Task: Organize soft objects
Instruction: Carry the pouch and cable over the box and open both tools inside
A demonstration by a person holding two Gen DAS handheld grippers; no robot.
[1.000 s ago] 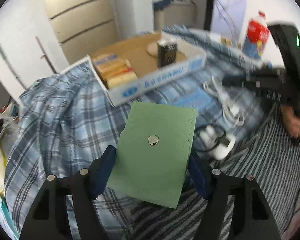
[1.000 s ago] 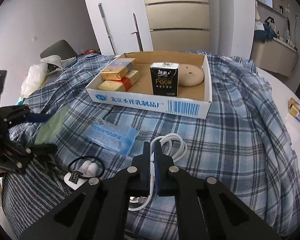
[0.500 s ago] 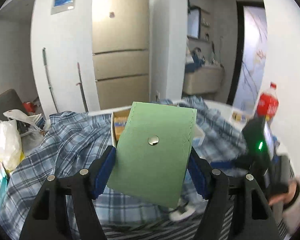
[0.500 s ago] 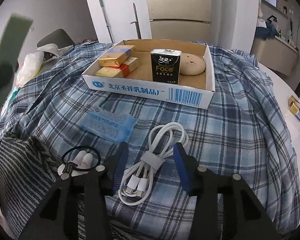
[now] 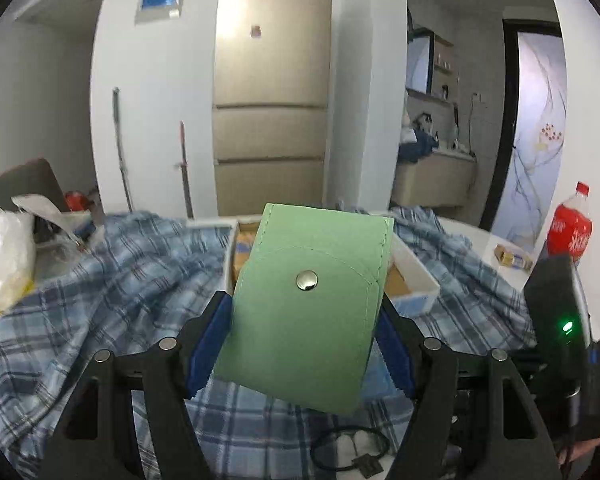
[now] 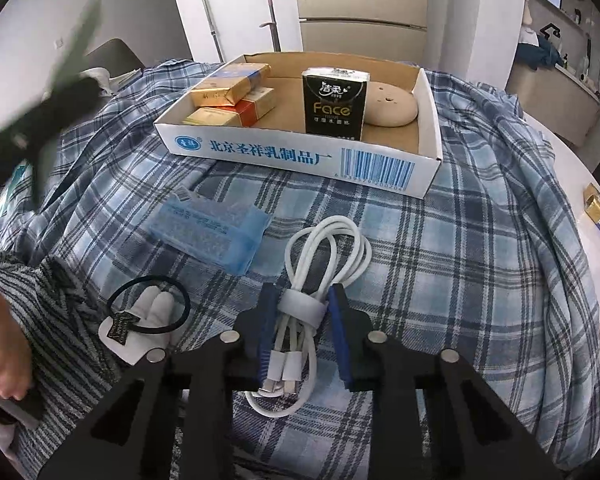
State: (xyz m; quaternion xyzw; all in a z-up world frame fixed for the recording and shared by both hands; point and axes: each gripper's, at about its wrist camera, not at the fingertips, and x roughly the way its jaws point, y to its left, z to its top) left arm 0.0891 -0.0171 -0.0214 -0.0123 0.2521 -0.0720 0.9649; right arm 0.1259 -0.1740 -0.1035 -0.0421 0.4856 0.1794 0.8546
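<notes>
A green snap pouch stands upright between the blue pads of my left gripper, which is shut on its sides and holds it above the plaid cloth. It hides much of the cardboard box behind it. In the right wrist view a coiled white cable lies on the plaid cloth. My right gripper points down at it with its jaws closing. Both pads sit against the strap around the bundle.
The box holds gold packs, a black tissue pack and a beige pad. A blue packet and a black hair tie on a card lie near the cable. A red bottle stands at right.
My left gripper has lifted and tilted up with the green pouch, so its view swung from the table to the room. My right gripper opened from shut, then closed around the white cable.
</notes>
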